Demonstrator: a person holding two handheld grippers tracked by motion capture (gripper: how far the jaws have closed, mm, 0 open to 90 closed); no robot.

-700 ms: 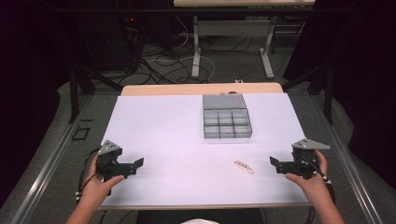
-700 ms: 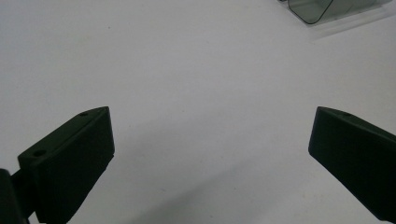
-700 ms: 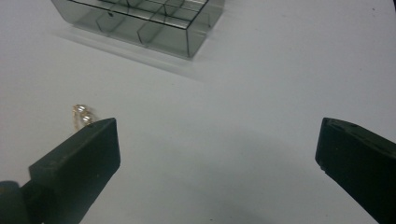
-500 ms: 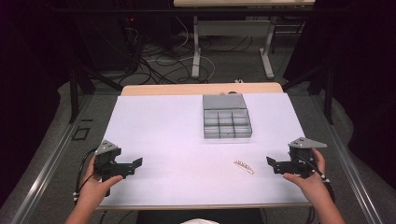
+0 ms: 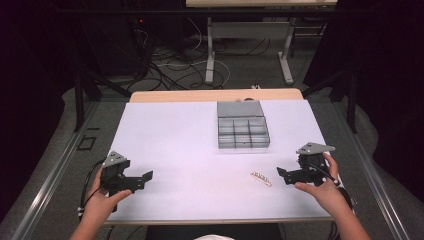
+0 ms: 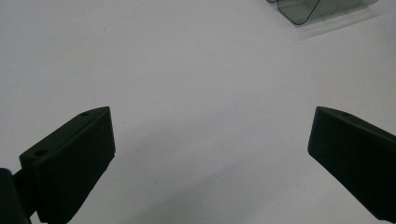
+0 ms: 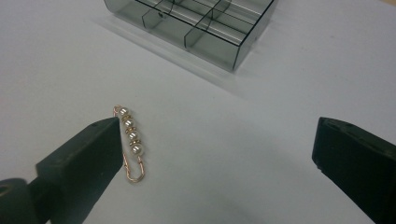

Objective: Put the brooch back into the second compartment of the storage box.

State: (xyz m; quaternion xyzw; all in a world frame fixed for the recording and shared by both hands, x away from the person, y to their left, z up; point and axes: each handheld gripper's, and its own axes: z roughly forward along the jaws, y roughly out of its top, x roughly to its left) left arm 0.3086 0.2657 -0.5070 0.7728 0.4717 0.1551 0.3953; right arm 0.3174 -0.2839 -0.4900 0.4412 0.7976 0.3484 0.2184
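Both hands have drifted a little since the earlier frames: the right gripper [image 5: 281,173] has crept leftward toward the pearl pin [image 5: 261,178], and the left gripper [image 5: 145,177] has slid slightly toward the near edge.

From the high view, the pin lies flat on the white table sheet [image 5: 175,135], just beside the right gripper's tips and not touching them. Its jaws are spread, nothing between them. Farther back sits the grey compartment box [image 5: 243,132], well apart from the pin, with a clear stretch of sheet between. The left gripper rests at the near left, jaws apart and empty, far from everything.

Over to the left gripper view: two black jaws stand wide over bare white sheet [image 6: 187,93], and a corner of the box [image 6: 308,9] peeks in at the top right.

Now the right gripper view: the jaws gape wide, the pin [image 7: 130,140] lies just beside the left-hand jaw, its hooked wire end nearest the camera, four pearls in a row. The smoky box [image 7: 210,28] stands beyond it, nothing blocking the way
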